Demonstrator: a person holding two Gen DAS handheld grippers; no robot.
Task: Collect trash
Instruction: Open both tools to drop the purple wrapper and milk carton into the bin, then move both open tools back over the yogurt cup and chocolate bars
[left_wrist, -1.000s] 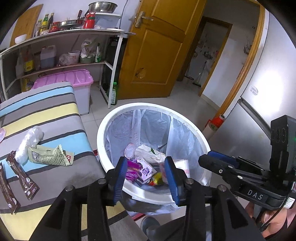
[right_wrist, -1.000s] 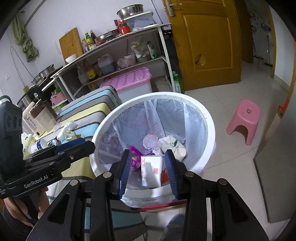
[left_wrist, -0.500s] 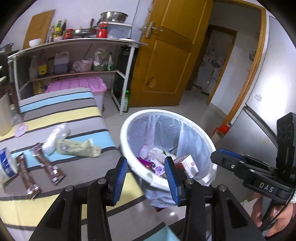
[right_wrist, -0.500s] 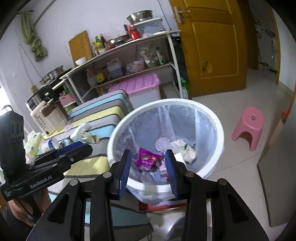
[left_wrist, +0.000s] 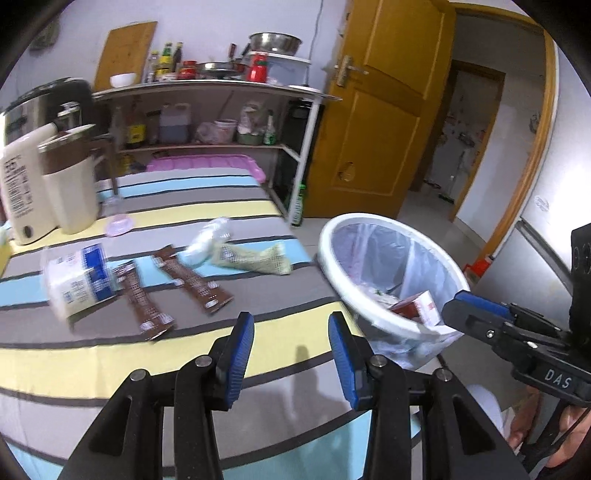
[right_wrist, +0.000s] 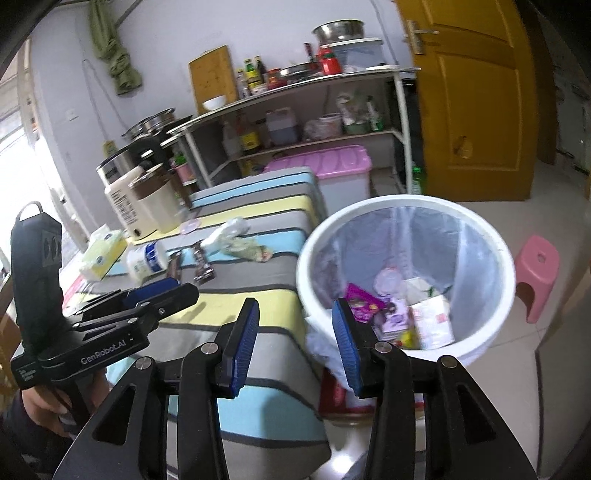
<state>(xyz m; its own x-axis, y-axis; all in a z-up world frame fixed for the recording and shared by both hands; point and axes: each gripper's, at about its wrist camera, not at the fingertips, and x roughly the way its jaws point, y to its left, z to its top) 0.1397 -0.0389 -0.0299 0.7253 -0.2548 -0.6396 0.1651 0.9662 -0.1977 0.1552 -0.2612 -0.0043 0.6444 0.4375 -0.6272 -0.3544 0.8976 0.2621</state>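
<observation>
Trash lies on the striped tablecloth (left_wrist: 110, 362): two brown sachets (left_wrist: 142, 299) (left_wrist: 194, 280), a white-and-blue bottle (left_wrist: 79, 282), a clear plastic wrapper (left_wrist: 207, 240) and a green wrapper (left_wrist: 255, 256). A white lined bin (right_wrist: 406, 201) stands off the table's right end, with a white carton (right_wrist: 432, 321) and coloured packets inside. My left gripper (left_wrist: 291, 354) hovers open over the cloth, short of the sachets, nothing between its fingers. My right gripper (right_wrist: 295, 339) hangs over the table edge beside the bin, its jaws opening with nothing between them.
A cream kettle (left_wrist: 70, 181) and a jug stand at the table's far left, with a tissue pack (right_wrist: 103, 254) nearby. A metal shelf rack (right_wrist: 295, 110) and a pink storage box (right_wrist: 325, 166) sit behind. A pink stool (right_wrist: 537, 277) stands right of the bin.
Both grippers have swung left from over the bin toward the table. The white carton seen between the right fingers a second ago now lies in the bin.
</observation>
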